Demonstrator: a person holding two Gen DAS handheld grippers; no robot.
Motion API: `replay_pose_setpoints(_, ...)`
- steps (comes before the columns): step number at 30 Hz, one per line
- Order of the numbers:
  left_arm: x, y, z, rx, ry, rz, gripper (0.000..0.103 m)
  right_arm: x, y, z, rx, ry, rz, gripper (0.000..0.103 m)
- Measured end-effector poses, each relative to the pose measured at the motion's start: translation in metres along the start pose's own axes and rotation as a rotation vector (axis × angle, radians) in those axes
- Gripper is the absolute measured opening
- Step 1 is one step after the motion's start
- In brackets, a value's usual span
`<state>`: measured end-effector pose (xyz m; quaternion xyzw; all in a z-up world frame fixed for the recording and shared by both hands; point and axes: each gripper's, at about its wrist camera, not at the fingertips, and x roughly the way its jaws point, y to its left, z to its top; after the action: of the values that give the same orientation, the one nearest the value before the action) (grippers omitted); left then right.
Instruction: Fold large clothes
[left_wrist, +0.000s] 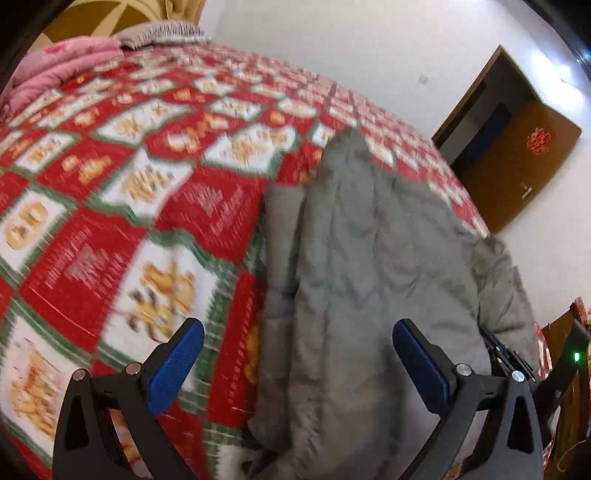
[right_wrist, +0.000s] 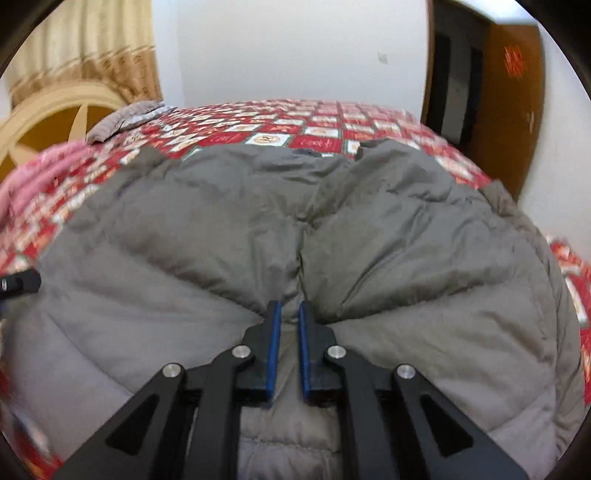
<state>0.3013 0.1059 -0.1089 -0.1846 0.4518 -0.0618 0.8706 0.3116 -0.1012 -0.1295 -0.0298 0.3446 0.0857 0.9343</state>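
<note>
Grey padded jacket (right_wrist: 369, 236) spread on bed over red patterned quilt (left_wrist: 110, 184). Right gripper (right_wrist: 289, 314) nearly closed, blue pads pinching ridge of jacket fabric at near edge. Left gripper (left_wrist: 297, 334) wide apart, holding nothing, hovering over jacket's left edge where grey meets quilt. Bare quilt stretches left and beyond jacket. Pink bedding (left_wrist: 55, 66) at far-left corner by headboard (right_wrist: 55, 118). Brown door (left_wrist: 517, 166) past bed's right edge.
</note>
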Motion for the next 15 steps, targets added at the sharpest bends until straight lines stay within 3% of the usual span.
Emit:
replay_pose_setpoints(3,0.004,-0.004,-0.006,-0.009,-0.033,-0.004,0.102,0.000,0.001,-0.002,-0.008,-0.012,-0.009,0.010)
replay_pose_setpoints(7,0.007,-0.011,-0.011,-0.057,-0.002,-0.172,0.102,-0.003,0.000,-0.006,0.001,-0.034,-0.003,0.010)
replay_pose_setpoints(15,0.015,-0.027,-0.014,-0.069,-0.022,-0.126,0.102,0.001,-0.009,-0.006,0.043,-0.037,0.044,0.010)
